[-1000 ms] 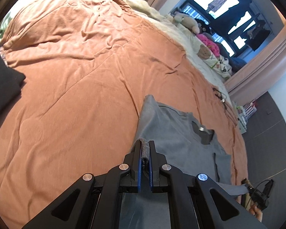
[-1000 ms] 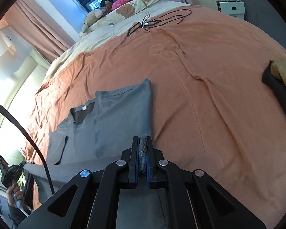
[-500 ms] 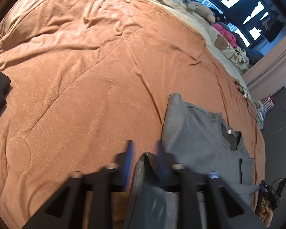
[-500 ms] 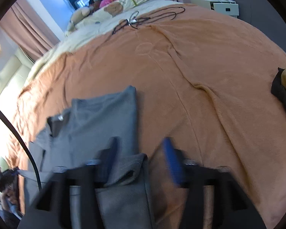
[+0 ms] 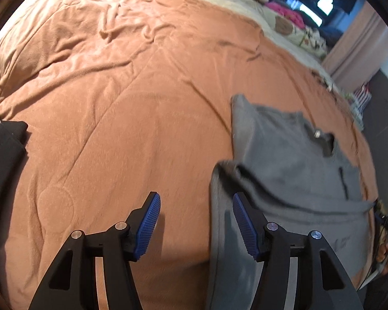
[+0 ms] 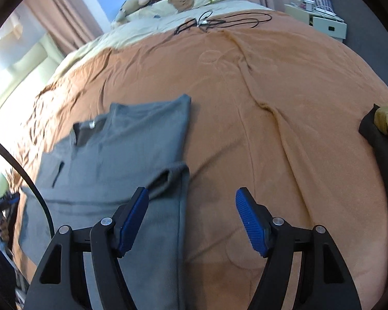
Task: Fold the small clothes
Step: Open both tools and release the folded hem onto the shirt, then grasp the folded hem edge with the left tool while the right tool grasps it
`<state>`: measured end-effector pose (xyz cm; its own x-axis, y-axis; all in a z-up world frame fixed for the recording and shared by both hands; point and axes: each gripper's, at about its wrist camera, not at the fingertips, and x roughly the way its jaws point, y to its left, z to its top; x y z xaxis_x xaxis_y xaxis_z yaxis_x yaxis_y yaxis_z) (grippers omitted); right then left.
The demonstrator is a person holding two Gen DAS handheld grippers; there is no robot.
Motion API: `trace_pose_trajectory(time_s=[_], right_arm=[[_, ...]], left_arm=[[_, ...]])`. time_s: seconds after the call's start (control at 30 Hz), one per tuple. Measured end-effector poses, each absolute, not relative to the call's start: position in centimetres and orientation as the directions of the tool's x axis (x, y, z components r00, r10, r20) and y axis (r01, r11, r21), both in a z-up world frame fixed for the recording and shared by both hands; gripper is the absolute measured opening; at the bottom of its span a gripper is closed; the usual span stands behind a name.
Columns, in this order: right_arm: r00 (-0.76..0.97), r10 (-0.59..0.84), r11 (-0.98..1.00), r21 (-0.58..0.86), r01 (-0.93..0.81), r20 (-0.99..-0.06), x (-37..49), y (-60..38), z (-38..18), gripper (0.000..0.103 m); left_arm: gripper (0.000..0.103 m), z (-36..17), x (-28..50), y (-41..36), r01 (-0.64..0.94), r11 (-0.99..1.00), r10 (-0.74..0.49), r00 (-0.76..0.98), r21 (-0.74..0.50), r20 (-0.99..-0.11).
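Note:
A grey T-shirt (image 5: 284, 155) lies on the orange bedspread (image 5: 142, 90), its lower part folded up over the body, collar toward the far side. My left gripper (image 5: 195, 201) is open and empty, hovering over the shirt's left edge; its right finger sits above the folded cloth. In the right wrist view the same shirt (image 6: 126, 149) lies at left on the bedspread (image 6: 271, 103). My right gripper (image 6: 192, 199) is open and empty, above the shirt's right edge, its left finger over the folded hem.
Dark folded clothes (image 5: 2, 149) lie at the left edge. A black and yellow garment (image 6: 382, 139) lies at the right. Black cables (image 6: 219, 22) and stuffed toys (image 6: 137, 2) sit at the far side. A white bedside unit (image 6: 326, 23) stands beyond the bed.
Both grippers were shut on the shirt's hem corners one second ago. They have opened, dropped the hem onto the shirt's body, and pulled back slightly.

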<state>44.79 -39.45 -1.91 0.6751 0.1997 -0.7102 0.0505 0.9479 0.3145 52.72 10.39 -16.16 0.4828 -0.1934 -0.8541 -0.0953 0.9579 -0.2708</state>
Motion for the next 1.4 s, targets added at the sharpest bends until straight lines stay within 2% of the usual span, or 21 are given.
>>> trace_pose_trajectory(time_s=[0.43,0.7,0.77,0.83,0.87,1.0,1.13,1.2,1.27,1.3,1.37,1.4], right_arm=[[0.574,0.142,0.987,0.162,-0.016,-0.807,50.2,-36.5,-3.5,0.069],[0.600,0.156,0.977,0.210,0.020,-0.785,53.8,-37.4,-4.6,0.069],[0.604,0.156,0.974,0.222,0.037,-0.782,54.3,-37.7,-4.9,0.066],[0.602,0.181,0.966,0.255,0.040,-0.778,54.6,-38.0,-5.2,0.055],[0.604,0.197,0.961,0.273,0.036,-0.773,54.8,-38.1,-5.4,0.053],[0.610,0.203,0.961,0.276,0.026,-0.766,54.9,-38.4,-5.5,0.051],[0.604,0.274,0.948,0.315,-0.040,-0.748,54.6,-37.9,-5.3,0.051],[0.604,0.268,0.955,0.291,-0.063,-0.751,54.7,-37.5,-5.3,0.051],[0.603,0.269,0.955,0.290,-0.065,-0.751,55.0,-37.4,-5.3,0.044],[0.602,0.272,0.954,0.294,-0.065,-0.751,55.1,-37.4,-5.2,0.033],[0.605,0.261,0.955,0.293,-0.048,-0.752,55.3,-37.6,-5.2,0.021],[0.611,0.254,0.955,0.294,-0.037,-0.750,55.3,-37.8,-5.1,0.010]], left_arm=[[0.060,-20.0,56.2,7.3,-0.057,0.977,-0.168,0.381,-0.204,-0.909],[0.060,-20.4,59.6,7.9,-0.073,0.969,-0.189,0.402,-0.238,-0.896],[0.060,-20.4,60.3,7.9,-0.079,0.969,-0.184,0.406,-0.235,-0.895],[0.060,-20.3,60.6,7.8,-0.083,0.968,-0.183,0.414,-0.237,-0.892],[0.060,-20.3,60.7,7.8,-0.084,0.968,-0.183,0.416,-0.238,-0.891],[0.060,-20.2,60.7,8.0,-0.085,0.965,-0.190,0.420,-0.247,-0.887],[0.060,-20.0,60.6,7.5,-0.038,0.944,-0.285,0.417,-0.329,-0.863],[0.059,-20.2,60.7,7.1,-0.033,0.946,-0.281,0.407,-0.322,-0.869],[0.044,-20.4,60.9,6.9,-0.032,0.945,-0.284,0.409,-0.325,-0.867],[0.040,-20.5,61.0,6.9,-0.029,0.941,-0.298,0.408,-0.338,-0.863],[0.020,-20.6,61.2,6.8,-0.018,0.932,-0.323,0.405,-0.361,-0.855],[0.016,-20.5,61.2,6.7,-0.012,0.931,-0.329,0.404,-0.365,-0.853]])
